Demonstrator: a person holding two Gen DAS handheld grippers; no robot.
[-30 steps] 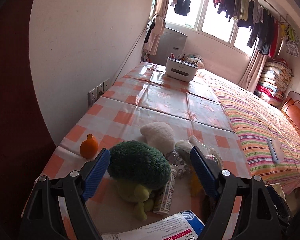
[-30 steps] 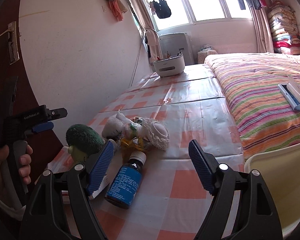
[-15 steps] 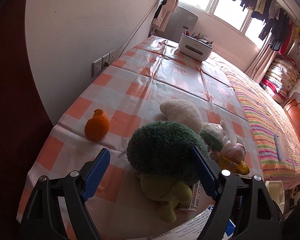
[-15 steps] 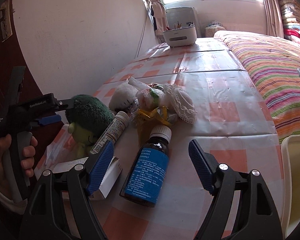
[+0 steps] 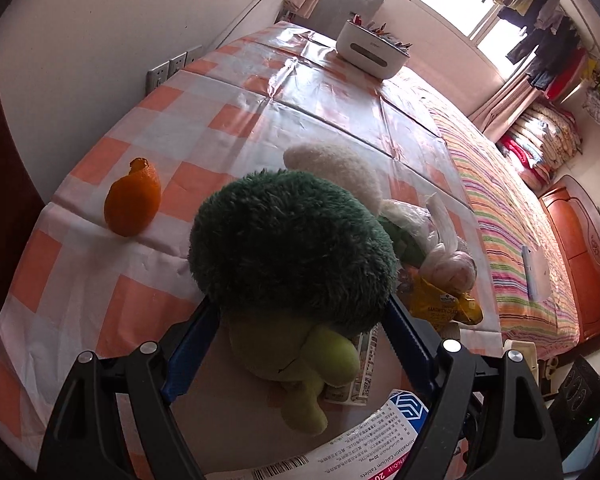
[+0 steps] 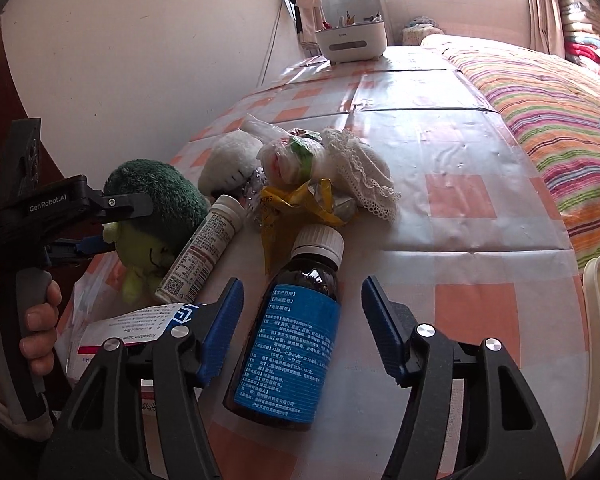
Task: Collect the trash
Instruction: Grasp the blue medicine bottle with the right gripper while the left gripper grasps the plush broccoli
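The right gripper [image 6: 302, 322] has its jaws spread around a brown bottle [image 6: 290, 340] lying on the checked tabletop [image 6: 472, 248]; they have just been closing but stand clear of the glass. The left gripper [image 5: 300, 344] straddles a broccoli plush [image 5: 292, 248], jaws apart and not squeezing. An orange peel [image 5: 132, 200] lies near the tabletop's left edge.
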